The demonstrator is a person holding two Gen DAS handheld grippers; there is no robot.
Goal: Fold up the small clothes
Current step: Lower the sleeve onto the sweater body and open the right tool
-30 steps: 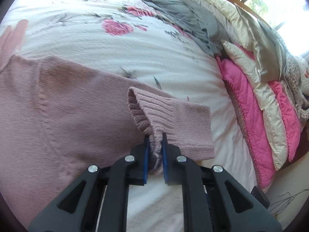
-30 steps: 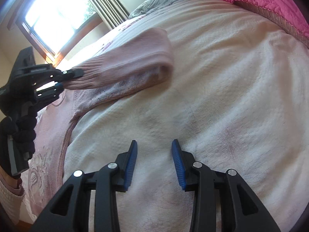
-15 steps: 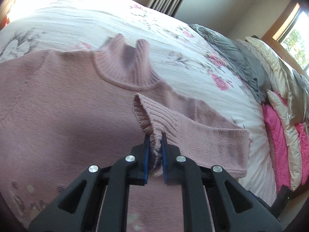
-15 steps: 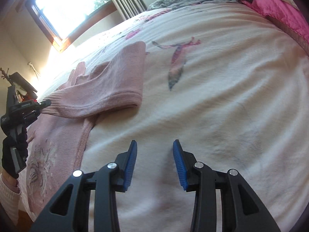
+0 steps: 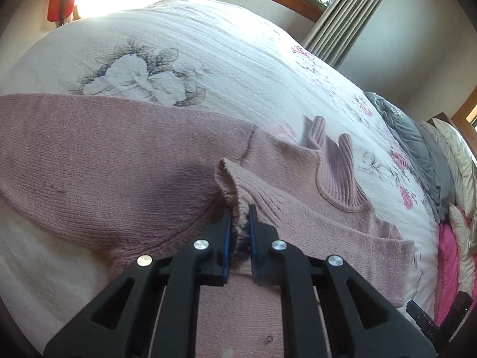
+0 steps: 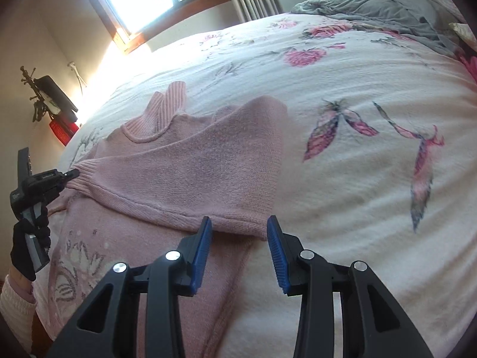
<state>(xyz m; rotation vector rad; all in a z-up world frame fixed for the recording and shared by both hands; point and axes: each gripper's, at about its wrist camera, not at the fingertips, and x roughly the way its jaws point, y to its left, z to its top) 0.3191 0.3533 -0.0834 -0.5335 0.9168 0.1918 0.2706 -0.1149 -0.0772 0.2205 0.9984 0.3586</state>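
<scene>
My left tool (image 5: pixel 239 208) pinched the sleeve cuff (image 5: pixel 229 179) of the pink sweater (image 6: pixel 190 167).
The sweater lay on the bed (image 6: pixel 357 208), its sleeve folded across it. My right tool (image 6: pixel 239 229) was wide open, just before the sleeve's fold.

Sweater (image 5: pixel 125 161): dusty pink knit, ribbed at collar (image 5: pixel 337 164) and cuff (image 5: pixel 235 185); a pale white-and-grey floral motif is seen on its front (image 6: pixel 80 268). Bedspread (image 6: pixel 342 197): white, printed with pink flowers, grey leaves and one large white bloom outlined in grey-blue (image 5: pixel 134 80). Tool bodies are black, with blue pads (image 6: pixel 202 247). Blanket (image 6: pixel 372 9): grey. Quilt (image 5: pixel 447 268): hot pink. Curtain (image 5: pixel 348 9): grey-beige. Glove (image 6: pixel 23 253): black.
</scene>
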